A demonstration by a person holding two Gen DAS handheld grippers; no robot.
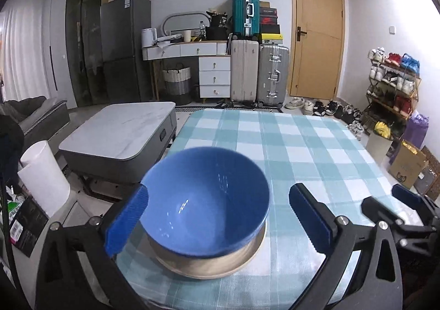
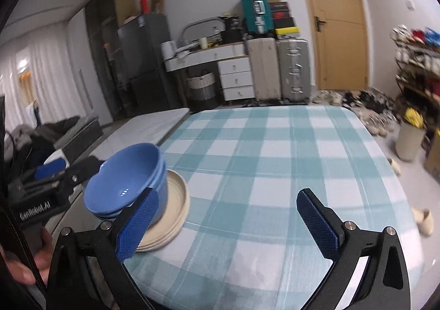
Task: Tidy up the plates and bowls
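Observation:
Nested blue bowls point(image 1: 206, 200) stand on a low stack of beige plates point(image 1: 209, 266) at the near left corner of the checked table point(image 1: 302, 145). My left gripper point(image 1: 220, 194) is open, its blue pads wide on either side of the bowls and not pressing them. In the right wrist view the same bowls point(image 2: 126, 183) and plates point(image 2: 176, 200) lie to the left. My right gripper point(image 2: 227, 194) is open over bare cloth with nothing between its fingers. The left gripper point(image 2: 66, 171) shows beside the bowls, held by a hand point(image 2: 35, 255).
A grey coffee table point(image 1: 118, 131) stands just left of the checked table, with a white paper roll point(image 1: 44, 178) nearer. Suitcases point(image 1: 258, 73), a drawer unit and a door point(image 1: 316, 35) line the far wall. A shoe rack point(image 1: 393, 84) and loose shoes are at right.

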